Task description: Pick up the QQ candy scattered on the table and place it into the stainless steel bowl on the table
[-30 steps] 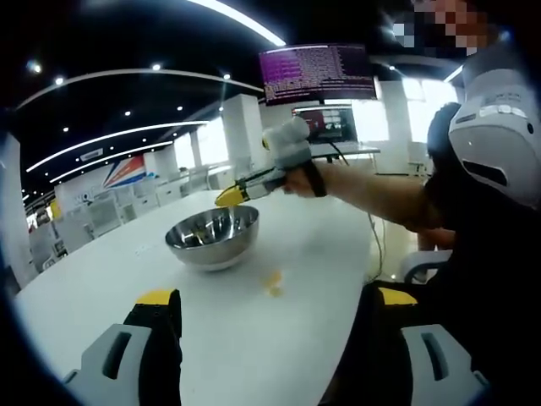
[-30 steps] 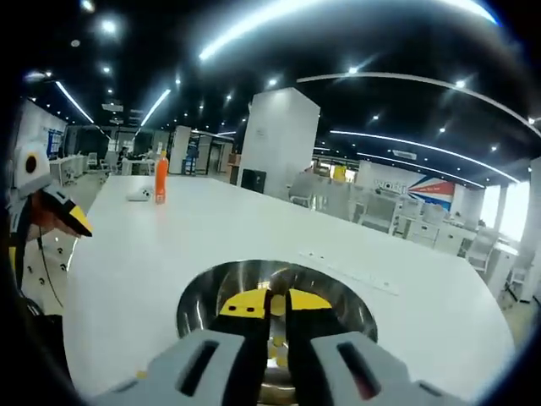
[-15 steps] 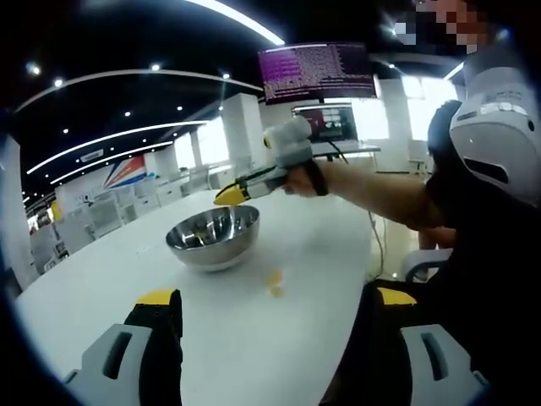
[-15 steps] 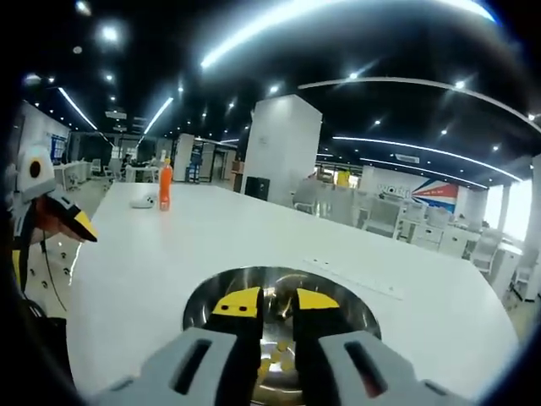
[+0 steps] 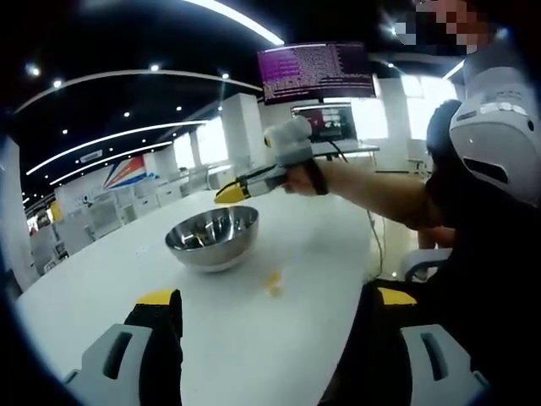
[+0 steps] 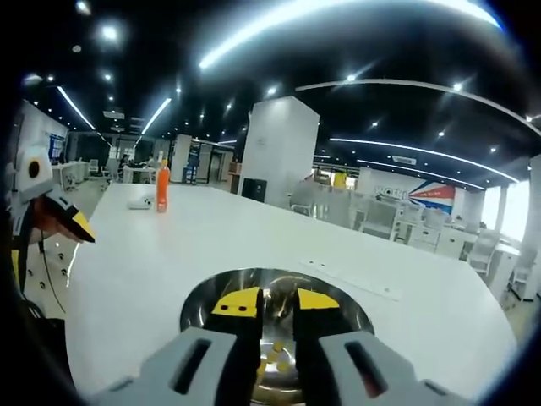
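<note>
A stainless steel bowl (image 5: 212, 238) stands on the white table (image 5: 110, 279), with yellow candies inside (image 6: 276, 347). My right gripper (image 6: 277, 300) hovers over the bowl (image 6: 203, 300), open, its yellow-tipped jaws a small gap apart with nothing between them. In the left gripper view it (image 5: 229, 194) reaches in from the right above the bowl's far rim, held by a person's hand. A yellow QQ candy (image 5: 272, 283) lies on the table to the right of the bowl. My left gripper (image 5: 275, 300) stands wide open at the near table edge, empty.
An orange bottle (image 6: 162, 186) and a small white object (image 6: 139, 202) stand far down the table. A person in dark clothes (image 5: 473, 254) sits at the right table edge. Monitors (image 5: 317, 72) hang behind. A flat strip (image 6: 351, 278) lies beyond the bowl.
My right gripper went from shut to slightly open over the bowl in the first half second and has stayed so. The left gripper has not moved.
</note>
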The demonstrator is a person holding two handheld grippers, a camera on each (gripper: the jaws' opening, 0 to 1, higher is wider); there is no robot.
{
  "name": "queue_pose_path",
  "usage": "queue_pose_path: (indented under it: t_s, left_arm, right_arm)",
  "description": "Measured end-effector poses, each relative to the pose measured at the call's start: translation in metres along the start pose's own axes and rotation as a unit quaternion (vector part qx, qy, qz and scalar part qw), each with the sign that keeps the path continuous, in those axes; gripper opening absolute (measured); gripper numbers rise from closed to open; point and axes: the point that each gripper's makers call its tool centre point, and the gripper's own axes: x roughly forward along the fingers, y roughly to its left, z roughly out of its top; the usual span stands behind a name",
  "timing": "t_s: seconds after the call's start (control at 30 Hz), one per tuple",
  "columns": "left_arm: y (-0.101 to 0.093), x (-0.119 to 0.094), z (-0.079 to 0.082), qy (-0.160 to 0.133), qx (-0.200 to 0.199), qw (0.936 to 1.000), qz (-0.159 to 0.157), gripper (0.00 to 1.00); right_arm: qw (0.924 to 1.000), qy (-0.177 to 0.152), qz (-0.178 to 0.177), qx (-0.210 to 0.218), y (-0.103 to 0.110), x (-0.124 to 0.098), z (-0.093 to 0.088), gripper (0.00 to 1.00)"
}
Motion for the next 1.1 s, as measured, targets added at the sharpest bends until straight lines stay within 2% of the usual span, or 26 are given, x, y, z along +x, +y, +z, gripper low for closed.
queue_pose_path:
  t_s: [0.27,0.37,0.5,0.67,0.87,0.97,1.1]
  left_arm:
    - [0.002,-0.002,0.001,-0.004,-0.003,1.0,0.008,0.93]
    - [0.003,-0.003,0.002,-0.007,-0.003,0.9999,0.009,0.93]
    - [0.003,-0.003,0.001,-0.005,-0.004,0.9999,0.009,0.93]
    - [0.004,-0.002,0.002,-0.006,-0.004,0.9999,0.008,0.93]
    - [0.003,-0.003,0.002,-0.008,-0.005,0.9999,0.008,0.93]
    - [0.003,-0.003,0.0,-0.006,-0.004,0.9999,0.009,0.93]
    - [0.003,-0.003,0.0,-0.007,-0.006,0.9999,0.008,0.93]
  right_arm:
    - [0.9996,-0.023,-0.011,-0.006,-0.004,-0.014,0.024,0.16]
    - [0.9989,-0.043,-0.015,-0.013,0.0,-0.028,0.043,0.16]
    - [0.9956,-0.078,-0.013,-0.05,0.014,-0.048,0.078,0.17]
    - [0.989,-0.129,-0.003,-0.073,0.035,-0.077,0.12,0.18]
    - [0.979,-0.18,0.0,-0.096,0.051,-0.113,0.162,0.18]
    - [0.9758,-0.197,0.01,-0.095,0.06,-0.126,0.172,0.18]
    - [0.976,-0.187,0.032,-0.107,0.078,-0.129,0.161,0.2]
